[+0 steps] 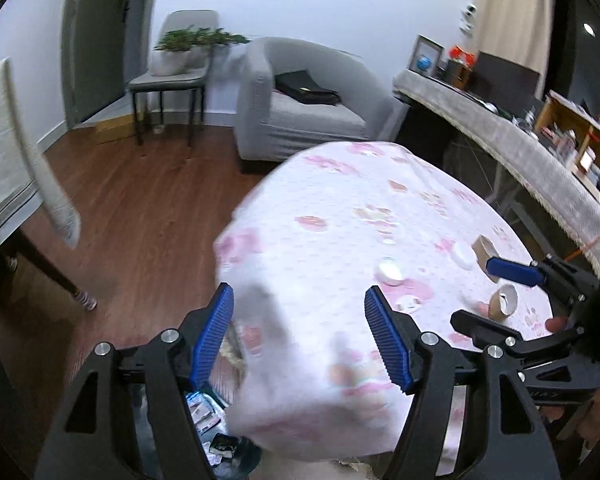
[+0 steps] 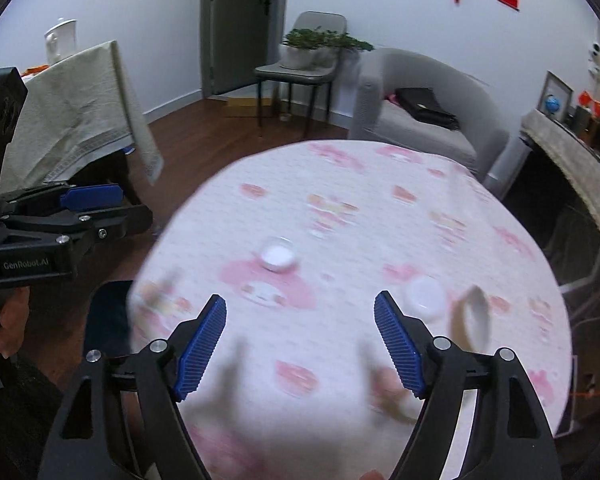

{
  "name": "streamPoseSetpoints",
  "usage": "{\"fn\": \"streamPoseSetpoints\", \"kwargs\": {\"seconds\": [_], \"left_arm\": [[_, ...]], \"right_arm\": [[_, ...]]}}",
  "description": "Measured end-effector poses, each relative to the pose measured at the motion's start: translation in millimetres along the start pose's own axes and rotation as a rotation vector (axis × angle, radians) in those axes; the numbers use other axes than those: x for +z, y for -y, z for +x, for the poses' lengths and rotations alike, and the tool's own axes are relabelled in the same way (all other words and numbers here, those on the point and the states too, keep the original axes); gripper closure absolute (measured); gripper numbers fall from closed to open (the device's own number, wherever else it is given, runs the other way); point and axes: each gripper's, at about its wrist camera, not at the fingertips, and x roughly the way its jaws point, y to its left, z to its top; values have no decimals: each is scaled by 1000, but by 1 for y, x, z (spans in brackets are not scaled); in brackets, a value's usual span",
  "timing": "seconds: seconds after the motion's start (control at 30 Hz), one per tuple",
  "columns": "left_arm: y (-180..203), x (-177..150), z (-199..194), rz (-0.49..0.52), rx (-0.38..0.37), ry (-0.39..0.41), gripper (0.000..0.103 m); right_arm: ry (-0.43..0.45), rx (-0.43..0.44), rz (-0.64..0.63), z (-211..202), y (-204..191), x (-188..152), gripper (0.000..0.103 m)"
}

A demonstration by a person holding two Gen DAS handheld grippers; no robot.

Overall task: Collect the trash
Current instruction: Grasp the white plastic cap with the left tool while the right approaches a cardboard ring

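Two grippers, left [image 1: 300, 336] and right [image 2: 300, 344], spread empty over a table [image 2: 380, 208] with two white caps [image 2: 277, 255].

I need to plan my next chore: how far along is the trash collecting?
Done: wrappers already lie in the bin below the table edge. In hand: nothing; the left gripper and right gripper are empty. Left: two white caps and paper cups on the tablecloth.
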Motion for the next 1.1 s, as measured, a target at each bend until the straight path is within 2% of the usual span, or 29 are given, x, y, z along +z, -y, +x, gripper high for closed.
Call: {"fn": "streamPoseSetpoints", "kwargs": {"seconds": [0.27, 0.37, 0.47, 0.77, 0.87, 1.0, 1.1], "left_arm": [[42, 1, 37, 80, -27, -40, 32], [56, 0, 52, 100, -34, -58, 33], [68, 1, 63, 119, -38, -71, 34], [85, 4, 93, 145, 29, -102, 39], [85, 7, 95, 139, 48, -99, 49], [85, 7, 94, 148, 61, -91, 69], [85, 8, 94, 147, 53, -87, 70]], "right_arm": [[-18, -54, 37, -11, 43, -23, 20], [-23, -57, 44, -14, 57, -32, 19], [-19, -56, 45, -19, 65, -39, 14], [-49, -65, 25, -18, 82, -59, 13], [-58, -67, 25, -18, 85, -62, 13], [-70, -71, 23, -15, 87, -65, 13], [-70, -73, 21, -14, 87, -65, 13]]}}
